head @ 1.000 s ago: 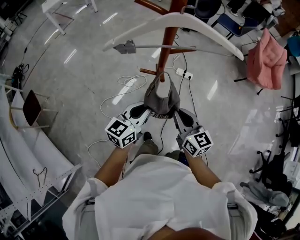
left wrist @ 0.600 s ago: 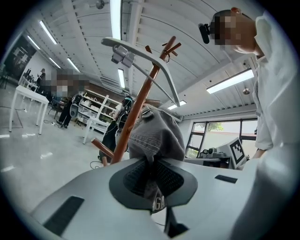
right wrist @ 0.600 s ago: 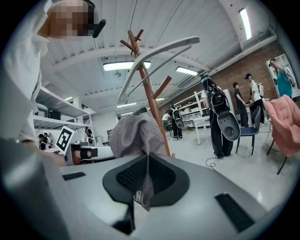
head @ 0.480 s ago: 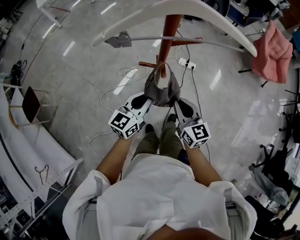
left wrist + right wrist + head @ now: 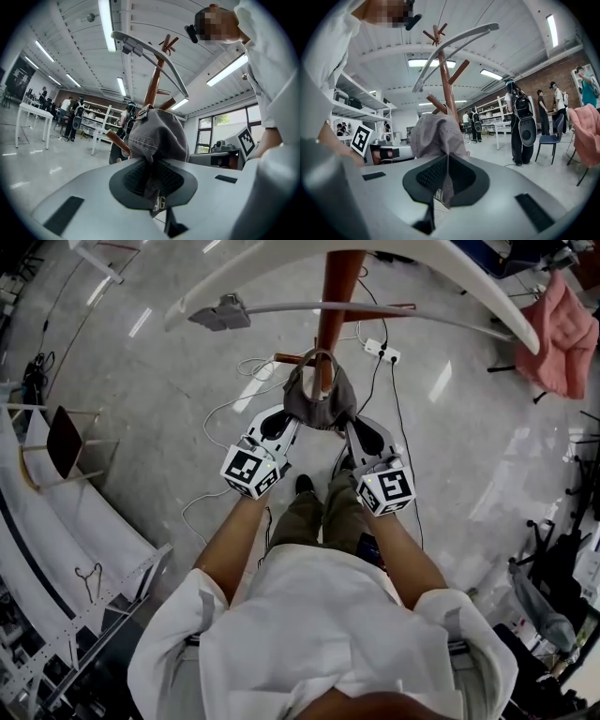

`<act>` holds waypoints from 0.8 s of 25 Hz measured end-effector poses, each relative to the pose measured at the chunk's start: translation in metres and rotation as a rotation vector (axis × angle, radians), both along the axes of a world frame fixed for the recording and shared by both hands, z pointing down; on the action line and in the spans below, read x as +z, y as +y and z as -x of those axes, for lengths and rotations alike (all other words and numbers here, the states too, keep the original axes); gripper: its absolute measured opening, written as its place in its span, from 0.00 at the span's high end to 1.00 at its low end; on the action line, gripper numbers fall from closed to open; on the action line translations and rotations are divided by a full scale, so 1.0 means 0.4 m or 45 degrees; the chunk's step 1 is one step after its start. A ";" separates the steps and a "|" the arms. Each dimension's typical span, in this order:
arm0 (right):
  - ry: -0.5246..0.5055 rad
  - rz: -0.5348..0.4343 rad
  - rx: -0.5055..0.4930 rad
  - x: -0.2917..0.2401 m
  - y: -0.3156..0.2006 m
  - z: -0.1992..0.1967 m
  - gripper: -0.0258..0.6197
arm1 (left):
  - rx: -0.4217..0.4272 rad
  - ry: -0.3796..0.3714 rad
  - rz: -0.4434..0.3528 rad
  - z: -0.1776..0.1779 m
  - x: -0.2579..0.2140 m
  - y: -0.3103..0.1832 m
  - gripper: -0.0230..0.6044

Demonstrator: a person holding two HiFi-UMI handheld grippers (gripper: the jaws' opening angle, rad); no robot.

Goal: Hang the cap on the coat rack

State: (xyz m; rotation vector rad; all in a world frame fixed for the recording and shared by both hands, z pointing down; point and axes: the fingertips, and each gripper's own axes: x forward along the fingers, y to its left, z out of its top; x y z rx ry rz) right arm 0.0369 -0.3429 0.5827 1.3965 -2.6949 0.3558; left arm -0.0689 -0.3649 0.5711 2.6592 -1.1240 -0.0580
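A grey cap (image 5: 319, 401) hangs between my two grippers, draped over a wooden peg (image 5: 323, 371) of the brown coat rack (image 5: 334, 306). My left gripper (image 5: 287, 420) is shut on the cap's left edge, and my right gripper (image 5: 349, 427) is shut on its right edge. In the left gripper view the cap (image 5: 157, 136) bulges above the closed jaws, with the rack pole (image 5: 153, 86) behind it. The right gripper view shows the cap (image 5: 436, 136) pinched between the pads, the rack (image 5: 445, 79) rising just beyond.
A white hanger-shaped arm (image 5: 281, 268) with a metal bar (image 5: 375, 310) crosses the rack top. Cables and a power strip (image 5: 380, 351) lie on the floor by the rack base. A pink cloth (image 5: 562, 334) hangs at right. White racks (image 5: 56, 521) stand at left.
Both grippers have carried the cap forward and up onto the rack peg; the person has stepped closer to the rack.
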 end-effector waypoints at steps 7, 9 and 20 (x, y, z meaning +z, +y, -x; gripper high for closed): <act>0.011 0.030 0.037 0.064 -0.052 -0.009 0.92 | -0.012 -0.044 0.051 -0.006 0.060 -0.034 0.92; 0.000 0.041 0.043 0.082 -0.073 -0.010 0.92 | -0.030 -0.016 0.090 -0.009 0.073 -0.052 0.92; 0.021 0.026 0.051 0.122 -0.162 -0.019 0.92 | -0.091 0.002 0.106 -0.031 0.110 -0.113 0.92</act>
